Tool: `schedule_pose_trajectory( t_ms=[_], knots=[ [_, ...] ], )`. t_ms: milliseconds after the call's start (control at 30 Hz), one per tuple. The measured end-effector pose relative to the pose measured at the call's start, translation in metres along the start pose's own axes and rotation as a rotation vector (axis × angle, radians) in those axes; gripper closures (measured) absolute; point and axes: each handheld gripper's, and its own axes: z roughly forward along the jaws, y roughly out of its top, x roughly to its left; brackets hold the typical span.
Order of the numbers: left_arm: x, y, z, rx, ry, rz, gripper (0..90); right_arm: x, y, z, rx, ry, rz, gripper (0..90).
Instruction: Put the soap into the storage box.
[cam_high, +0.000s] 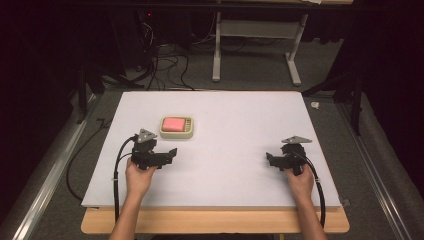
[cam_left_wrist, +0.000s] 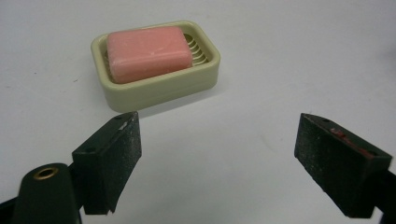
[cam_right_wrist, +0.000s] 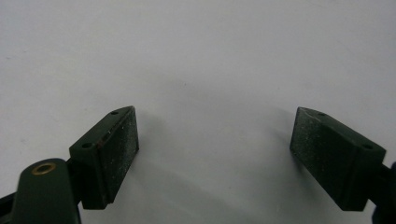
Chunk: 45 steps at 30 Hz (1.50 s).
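A white board covers a wooden table. On the board, left of its middle, sits a cream soap dish, apparently holding pink soap.

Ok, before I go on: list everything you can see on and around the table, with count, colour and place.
soap bar: one, pink, lying in the soap dish.
soap dish: one, cream, ridged inside, on the white board left of centre, just ahead of the left gripper.
white board: one, covering the table top.
table: one, light wood, its edge showing along the near side.
metal stand: one, grey-white legs, on the floor beyond the table.
cables: several, black, on the floor at the far left.
left gripper: one, black, jaws wide apart, nothing between them, pointed at the dish.
right gripper: one, black, jaws wide apart over bare board.
hands: two, at the near edge, each holding a gripper.
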Motion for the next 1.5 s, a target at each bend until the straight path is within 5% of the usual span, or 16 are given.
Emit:
schedule_pose_trajectory(
  t_ms=[1500],
  knots=[
    [0.000, -0.029, 0.020, 0.067, -0.012, -0.026, 15.6, 0.000, 0.000, 0.000, 0.000, 0.000, 0.000, 16.0]
  ],
)
